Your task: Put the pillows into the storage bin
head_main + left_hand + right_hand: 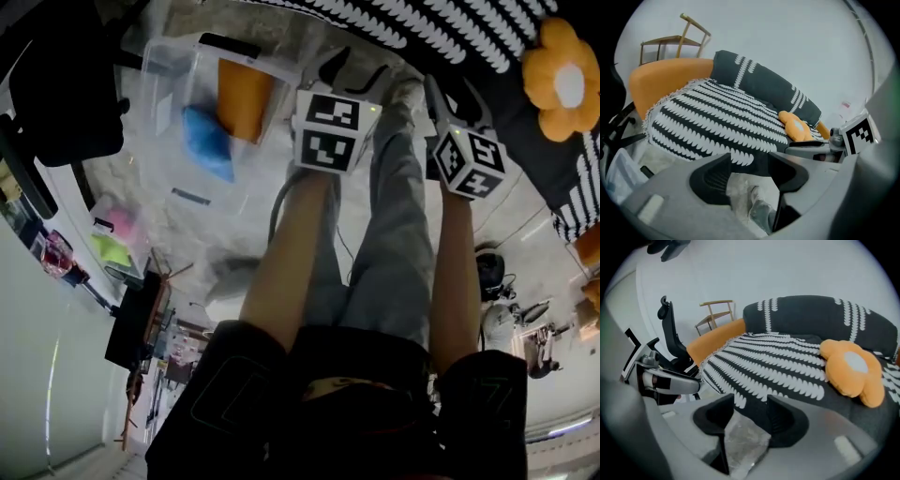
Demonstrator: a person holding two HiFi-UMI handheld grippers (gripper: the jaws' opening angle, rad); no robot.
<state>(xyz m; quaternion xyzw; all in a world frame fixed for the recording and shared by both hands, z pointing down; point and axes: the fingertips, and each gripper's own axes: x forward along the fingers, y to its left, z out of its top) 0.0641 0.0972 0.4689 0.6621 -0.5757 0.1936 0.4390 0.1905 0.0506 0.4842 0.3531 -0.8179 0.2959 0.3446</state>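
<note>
The biggest thing here is the round orange couch [661,79]. A black and white striped blanket [778,366] lies over it. A long dark cushion [764,82] with white marks sits along the back. I cannot tell if it is a loose pillow or part of the couch.

Next comes the clear storage bin [169,103]. It stands on the floor [234,234], off to the left of the person's arms in the head view. It is well apart from the couch. Its top is open.

Two pillows are already inside the bin. One is an orange pillow [244,98], and a blue pillow [206,141] is just beside it. So that part of the job looks done.

An orange flower pillow [853,366] with a pale middle lies on the couch, on top of the blanket. I think it is the next one to pick up. That part is left to do, and maybe the long dark cushion too.

The left claw [749,161] is spread wide and pinches nothing. Only the floor and the person's shoe [761,211] show between its jaws. The right claw [750,404] is spread too, and it is empty, with only floor showing in the gap. Both claws point toward the couch. Neither one touches the flower pillow yet.
</note>
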